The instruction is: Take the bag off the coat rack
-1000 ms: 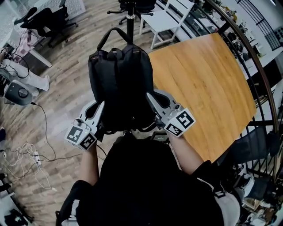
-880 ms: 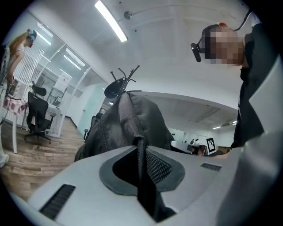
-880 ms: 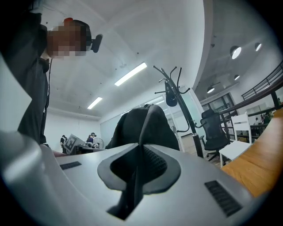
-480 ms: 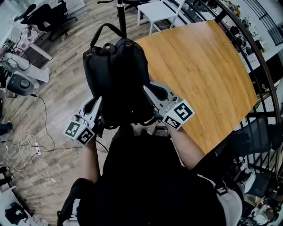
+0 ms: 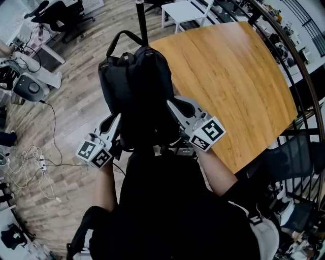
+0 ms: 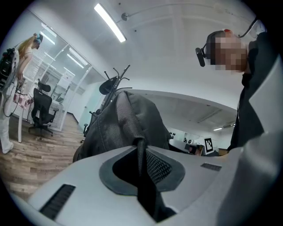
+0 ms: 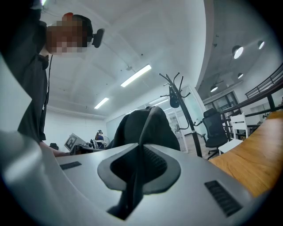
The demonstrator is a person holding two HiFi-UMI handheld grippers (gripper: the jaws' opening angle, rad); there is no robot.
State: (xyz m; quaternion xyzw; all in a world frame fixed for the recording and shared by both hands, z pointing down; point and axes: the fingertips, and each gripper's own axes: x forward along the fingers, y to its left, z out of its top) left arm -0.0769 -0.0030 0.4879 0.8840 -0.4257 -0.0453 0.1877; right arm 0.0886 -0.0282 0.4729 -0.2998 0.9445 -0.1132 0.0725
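The person's dark torso (image 5: pixel 172 213) is filling the lower middle of the head view. Just above it, the left gripper (image 5: pixel 117 119) and right gripper (image 5: pixel 170 105) are each clamping nearly closed on a black strap of the bag (image 5: pixel 137 86). The left gripper view is showing a strap (image 6: pixel 142 176) pinched between its pads, and the right gripper view the other strap (image 7: pixel 131 185).

The bag is hanging between the two grippers at centre frame. Its long axis is running up the frame, with the top handle (image 5: pixel 122 36) pointing to the upper edge.

To the right, the near edge of a wooden table (image 5: pixel 238 86) is lying just beside the right gripper. To the left, bare plank floor (image 5: pixel 76 111) is giving open room, with loose cables (image 5: pixel 30 167) trailing at the left edge.

Farther up, the coat rack (image 5: pixel 141 20) pole is standing just behind the handle. In the right gripper view its hooks (image 7: pixel 177 95) are rising behind the bag, and the bag is hanging on none of them. A white table (image 5: pixel 185 12) and office chairs (image 5: pixel 56 20) are sitting along the top edge.
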